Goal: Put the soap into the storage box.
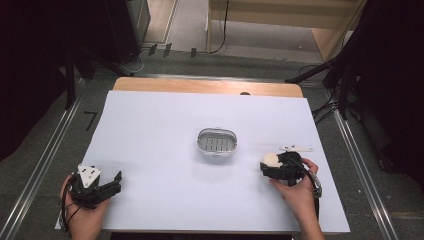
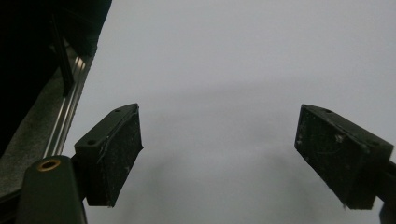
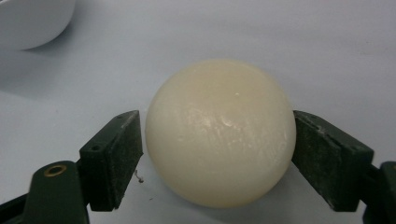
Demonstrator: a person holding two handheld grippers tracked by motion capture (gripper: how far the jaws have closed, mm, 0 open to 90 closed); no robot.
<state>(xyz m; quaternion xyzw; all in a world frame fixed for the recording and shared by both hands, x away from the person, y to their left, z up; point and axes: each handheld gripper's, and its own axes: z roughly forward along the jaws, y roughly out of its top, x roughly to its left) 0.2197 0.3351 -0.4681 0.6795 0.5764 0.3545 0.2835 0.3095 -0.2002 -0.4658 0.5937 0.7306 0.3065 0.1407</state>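
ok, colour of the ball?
Cream, glossy ball; clearest in the right gripper view.

Left gripper [image 1: 116,181] lower left of frame, fingers [image 2: 112,158] spread wide; right gripper [image 1: 265,165] lower right, fingers [image 3: 114,158] nearly closed.

White-covered table [image 1: 150,135] bears a strainer dish [image 1: 216,141] and cream ball [image 1: 271,160].

High view overhead; right claw view close on soap [image 3: 220,133], white table [image 1: 165,145] shared.
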